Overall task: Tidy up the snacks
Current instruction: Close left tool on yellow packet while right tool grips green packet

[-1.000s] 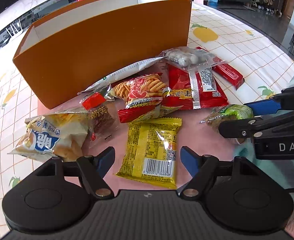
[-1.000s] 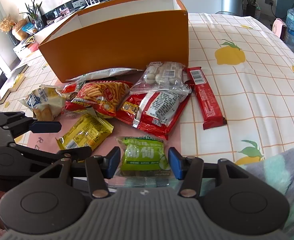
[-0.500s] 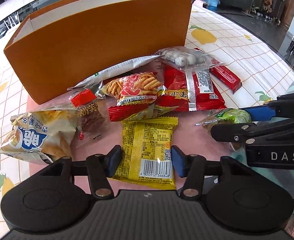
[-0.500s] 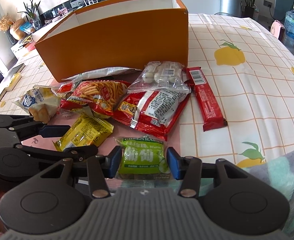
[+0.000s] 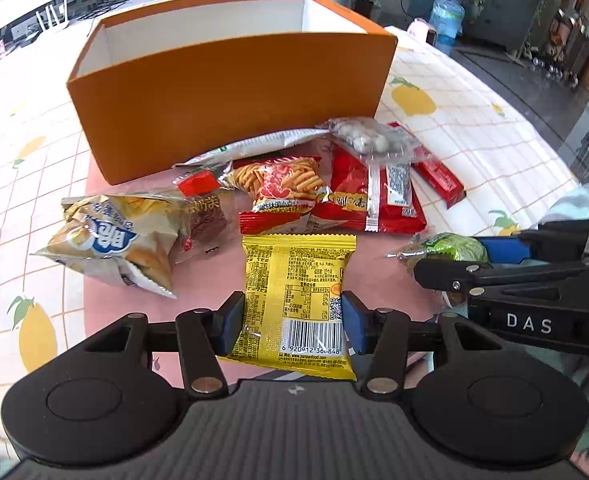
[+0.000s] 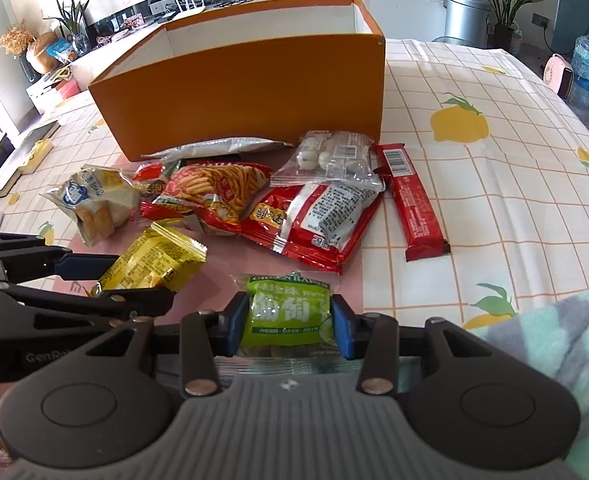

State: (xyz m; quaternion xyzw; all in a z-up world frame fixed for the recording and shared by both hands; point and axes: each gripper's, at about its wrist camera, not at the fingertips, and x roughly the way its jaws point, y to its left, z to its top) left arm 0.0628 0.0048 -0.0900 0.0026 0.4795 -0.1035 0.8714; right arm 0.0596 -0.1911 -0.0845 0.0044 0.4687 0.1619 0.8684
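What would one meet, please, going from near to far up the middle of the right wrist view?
Green packet between the right gripper jaws → big red packet → clear bag of white balls → orange box.

Left gripper (image 5: 290,322): blue pads pressed against both side edges of a yellow snack packet (image 5: 296,296), barcode end nearest the camera. Right gripper (image 5: 490,260) enters from the right, clamped on a green packet (image 5: 442,246). Orange box (image 5: 230,100) stands open-topped behind the pile, white inside. In front of it: chip bag (image 5: 112,238) at left, red packet of sticks (image 5: 278,184), large red bag (image 5: 370,196), clear bag of white balls (image 5: 364,138) on top, red bar (image 5: 440,178) at right. Lemon-print tablecloth (image 5: 26,168) beneath.
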